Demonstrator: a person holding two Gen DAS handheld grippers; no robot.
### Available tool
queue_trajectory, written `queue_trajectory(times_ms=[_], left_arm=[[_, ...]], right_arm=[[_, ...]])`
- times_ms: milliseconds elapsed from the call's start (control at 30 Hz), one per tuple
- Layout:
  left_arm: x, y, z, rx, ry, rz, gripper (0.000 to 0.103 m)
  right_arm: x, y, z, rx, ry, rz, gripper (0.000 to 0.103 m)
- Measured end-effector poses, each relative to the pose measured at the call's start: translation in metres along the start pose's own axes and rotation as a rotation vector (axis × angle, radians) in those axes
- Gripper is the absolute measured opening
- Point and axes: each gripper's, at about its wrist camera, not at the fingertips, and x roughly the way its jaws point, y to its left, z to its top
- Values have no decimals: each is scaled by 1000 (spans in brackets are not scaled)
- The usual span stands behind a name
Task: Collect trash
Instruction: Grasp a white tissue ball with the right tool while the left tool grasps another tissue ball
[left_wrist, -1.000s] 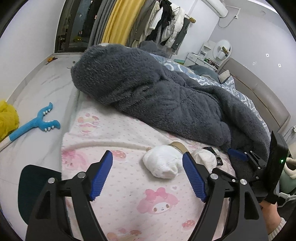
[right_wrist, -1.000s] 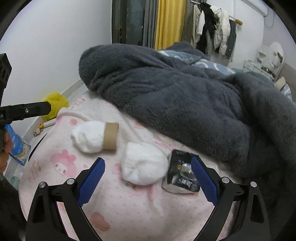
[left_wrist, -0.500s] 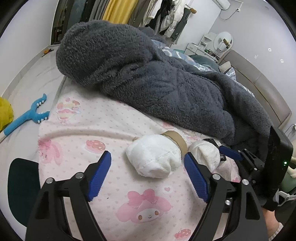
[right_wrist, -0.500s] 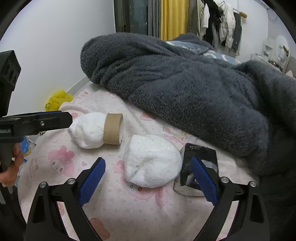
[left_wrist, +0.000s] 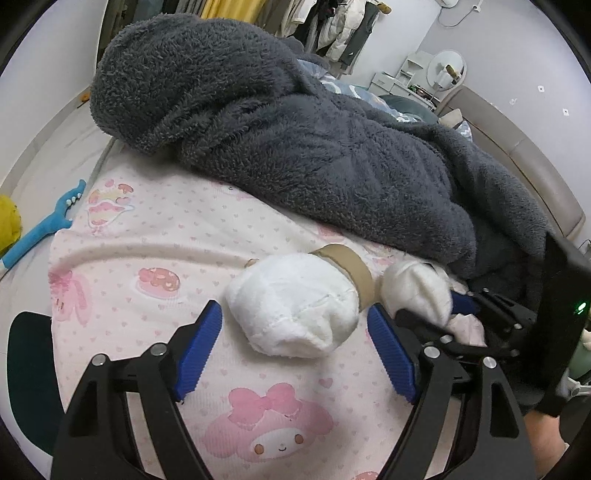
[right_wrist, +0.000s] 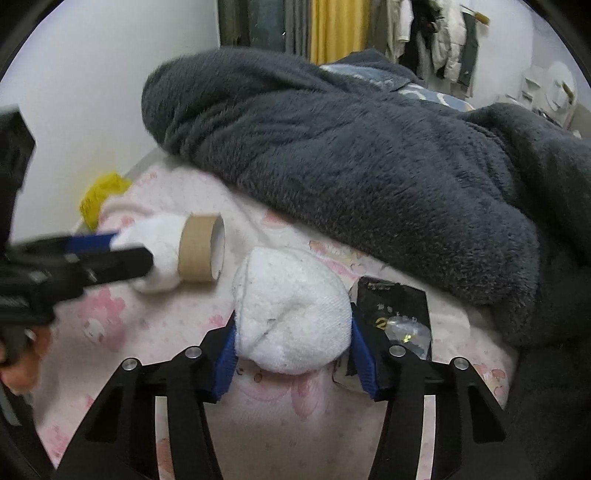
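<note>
Currently both grippers are down over the pink cartoon-print sheet (left_wrist: 155, 236) at the foot of the bed, with the dark grey fleece blanket (left_wrist: 295, 147) heaped behind.

Right gripper (right_wrist: 291, 343): jaws closing, the blue pads already pressing both sides of a white wadded ball (right_wrist: 291, 314) that looks like tissue or cloth. The ball bulges up between the pads and rests on the sheet. Just right of it, touching the right pad, lies a black foil wrapper (right_wrist: 395, 302) with clear crinkled plastic on top.

Left gripper (left_wrist: 291, 347): jaws spread wide, nothing clamped. A second white wad (left_wrist: 295, 306) sits between the pads with a gap on each side, and it isn't touched. That wad is stuffed into the end of a cardboard tube (left_wrist: 351, 266) lying on its side; in the right wrist view the tube's open end faces the camera.

The two wads lie near each other, with the tube between them. In the left wrist view the right gripper's fingers come in from the right around its wad.

Off the bed on the left: a blue forked plastic thing (left_wrist: 44, 229) on the pale floor and a yellow bag (right_wrist: 99, 195) by the wall. Clothes rack (left_wrist: 343, 33) and yellow curtain (right_wrist: 332, 29) at the far end of the room.
</note>
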Motion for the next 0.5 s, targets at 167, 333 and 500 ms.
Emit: queue_trajectory(times_ms=[167, 333, 500], left_arm=[[6, -3, 0, 6, 14, -2, 69], [7, -7, 0, 31, 14, 3, 55], [2, -12, -2, 104, 13, 38, 45]], right_arm=[[-8, -13, 3, 72, -27, 49, 54], [-11, -16, 7, 105, -36, 67, 54], [-16, -10, 13, 100, -46, 63, 54]])
